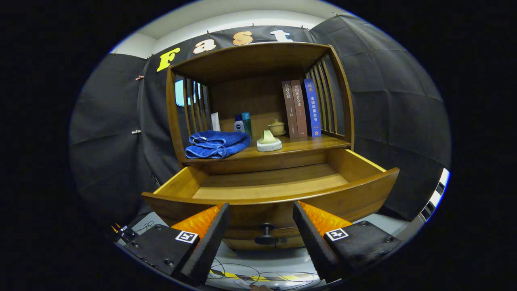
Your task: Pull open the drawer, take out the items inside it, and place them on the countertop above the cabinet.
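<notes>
A: Gripper view. Drawer [270,186] pulled well out, centre of frame; what shows of its floor is bare wood. Its knob [266,233] sits low centre, between the two fingers.

B: Gripper [261,213]?

A: Fingers spread wide, holding nothing, either side of the knob and not touching it.

B: The items?

A: On the countertop [323,142] above the drawer, mid-frame: a folded blue towel [216,144] at left, a pale sponge-like piece on a white pad [269,141] just right of it. Behind them small bottles [243,123] and a lidded cup [277,126]; three books [301,108] upright at right.

B: So the task looks about done?

A: My reading, yes. The drawer's near corners are hidden behind its front, so I can't rule out something small left there.

B: Risks?

A: The towel overhangs the counter's front edge; a brush from the fingers could drag it back into the drawer. Moving forward carelessly could knock the knob and jolt the drawer.
</notes>
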### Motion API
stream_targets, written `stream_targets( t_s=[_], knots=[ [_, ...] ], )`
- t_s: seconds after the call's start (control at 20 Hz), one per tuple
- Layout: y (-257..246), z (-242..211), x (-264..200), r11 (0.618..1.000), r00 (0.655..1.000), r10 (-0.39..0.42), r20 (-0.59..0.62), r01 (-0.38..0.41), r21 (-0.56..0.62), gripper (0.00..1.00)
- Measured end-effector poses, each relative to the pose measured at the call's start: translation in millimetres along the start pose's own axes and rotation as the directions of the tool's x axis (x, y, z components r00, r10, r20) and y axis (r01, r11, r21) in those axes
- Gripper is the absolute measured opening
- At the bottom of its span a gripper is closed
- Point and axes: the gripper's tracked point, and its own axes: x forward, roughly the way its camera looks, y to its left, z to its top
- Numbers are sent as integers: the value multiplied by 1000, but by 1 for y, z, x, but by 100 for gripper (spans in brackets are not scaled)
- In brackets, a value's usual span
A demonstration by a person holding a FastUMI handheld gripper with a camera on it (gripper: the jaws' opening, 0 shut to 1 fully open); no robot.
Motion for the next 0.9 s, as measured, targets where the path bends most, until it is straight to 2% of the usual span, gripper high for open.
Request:
stream_targets(
  t_s=[0.5,0.9],
  knots=[
    [-9,-29,26,999,998,-24,-54,26,32,99],
    [-12,-25,31,999,999,-34,-20,35,28,97]
  ],
)
